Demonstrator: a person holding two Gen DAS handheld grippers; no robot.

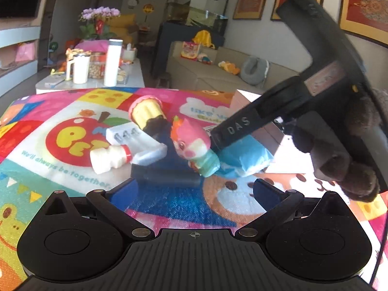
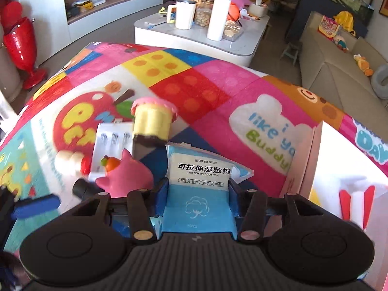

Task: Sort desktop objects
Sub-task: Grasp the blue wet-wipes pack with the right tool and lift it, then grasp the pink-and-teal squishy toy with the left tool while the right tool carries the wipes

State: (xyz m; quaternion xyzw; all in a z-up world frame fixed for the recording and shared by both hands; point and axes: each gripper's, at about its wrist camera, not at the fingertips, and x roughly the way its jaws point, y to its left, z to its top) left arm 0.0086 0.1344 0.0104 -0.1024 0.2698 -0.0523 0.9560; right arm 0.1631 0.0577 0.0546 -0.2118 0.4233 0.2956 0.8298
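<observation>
A blue wet-cotton pack (image 2: 198,169) lies on the colourful cloth. My right gripper (image 2: 198,191) is shut on it, one blue pad pressing each side. In the left wrist view the right gripper (image 1: 219,143) comes down from the upper right onto the pack (image 1: 245,160), held by a hand in a brown fuzzy glove (image 1: 344,160). Left of the pack lie a pink figure toy (image 1: 191,143), a toy cupcake (image 1: 146,111), a white box (image 1: 135,143), a small white bottle with a red cap (image 1: 109,157) and a black cylinder (image 1: 167,177). My left gripper (image 1: 195,191) stands open just before the cylinder, holding nothing.
A pale pink open box (image 2: 339,165) stands at the right of the cloth (image 2: 218,84), close to the pack. Beyond the cloth's far edge is a white coffee table (image 2: 194,46) with cups and jars, and a beige sofa (image 2: 339,72) at the right.
</observation>
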